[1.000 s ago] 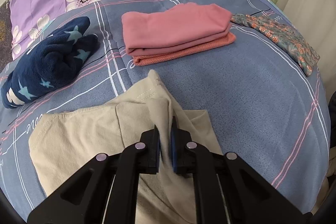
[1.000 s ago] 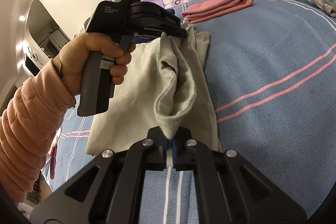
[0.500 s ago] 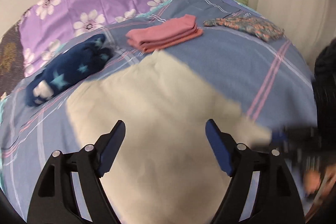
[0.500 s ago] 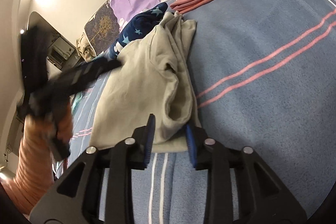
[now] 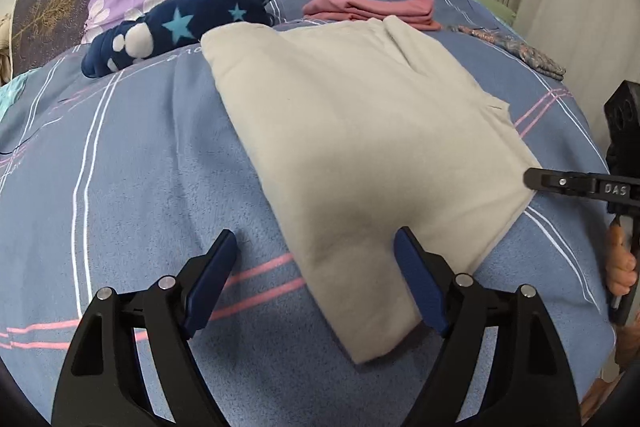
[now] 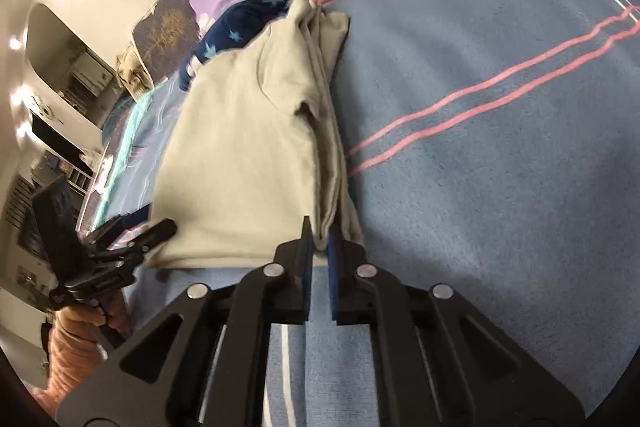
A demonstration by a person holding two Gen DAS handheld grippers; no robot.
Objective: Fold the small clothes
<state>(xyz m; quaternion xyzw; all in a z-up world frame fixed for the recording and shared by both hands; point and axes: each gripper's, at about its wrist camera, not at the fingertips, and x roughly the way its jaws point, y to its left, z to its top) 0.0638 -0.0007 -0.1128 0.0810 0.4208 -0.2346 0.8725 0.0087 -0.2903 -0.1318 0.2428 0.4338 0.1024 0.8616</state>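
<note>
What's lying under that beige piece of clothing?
The beige garment lies on the blue striped blanket, which shows all around it. Its far edge overlaps the pink folded clothes. Whatever lies beneath its middle is covered.

both wrist views look steeply down, close over the bed [image 5: 160,187], sharing the beige garment [image 5: 360,131].

The left gripper [image 5: 314,277] points downward at an angle, its two blue-padded fingers [image 5: 212,279] spread wide apart with nothing pressed between them. A hand in a peach quilted sleeve [image 6: 70,351] grips its black handle from below. The right gripper [image 6: 319,247] also tilts downward, its blue pads nearly together and pinching a thin edge of the beige garment [image 6: 248,131]. Fingertips of the right hand [image 5: 620,267] wrap around that gripper's handle.
</note>
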